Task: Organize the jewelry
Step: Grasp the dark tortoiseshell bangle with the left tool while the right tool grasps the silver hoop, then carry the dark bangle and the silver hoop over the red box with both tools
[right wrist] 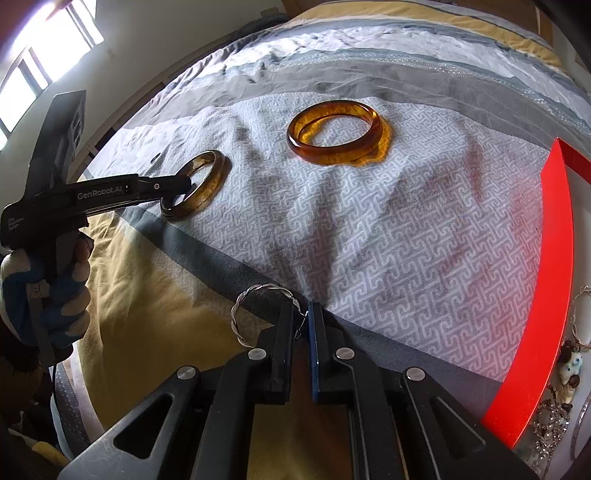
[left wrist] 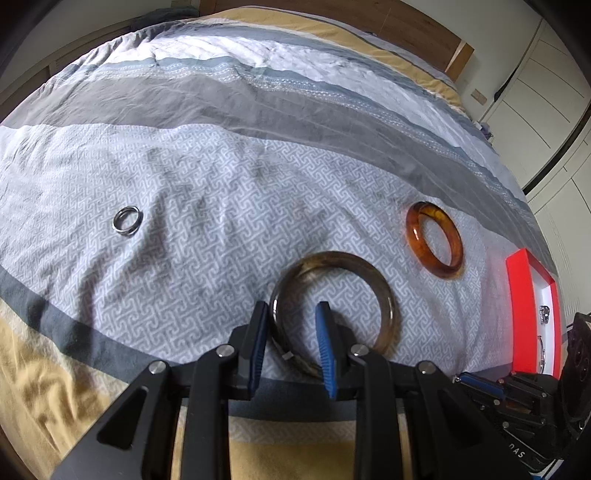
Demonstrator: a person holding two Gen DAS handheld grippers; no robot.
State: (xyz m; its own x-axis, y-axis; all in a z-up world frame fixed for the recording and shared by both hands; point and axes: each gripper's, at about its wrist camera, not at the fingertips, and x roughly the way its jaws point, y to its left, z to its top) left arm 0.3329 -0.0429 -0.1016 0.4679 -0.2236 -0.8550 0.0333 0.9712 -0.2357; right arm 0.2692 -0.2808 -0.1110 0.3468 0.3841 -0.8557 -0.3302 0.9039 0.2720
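Observation:
A smoky brown bangle (left wrist: 332,255) lies on the patterned bedspread. My left gripper (left wrist: 291,314) is open and straddles the bangle's near rim, one blue pad inside the hoop and one outside, neither pressing on it. The right wrist view shows the same bangle (right wrist: 218,173) under that gripper's tip. My right gripper (right wrist: 300,314) is shut on a thin twisted silver bracelet (right wrist: 233,317), whose loop sticks out to the left of the fingers. An amber bangle (left wrist: 434,240) (right wrist: 338,133) lies flat farther back. A small silver ring (left wrist: 127,219) rests at the far left.
A red box (left wrist: 532,295) (right wrist: 546,277) sits at the right edge of the bed, with several pieces of jewelry (right wrist: 569,365) inside. A gloved hand (right wrist: 55,295) holds the left gripper's handle. A wooden headboard (left wrist: 406,29) is behind, and cabinets stand to the right.

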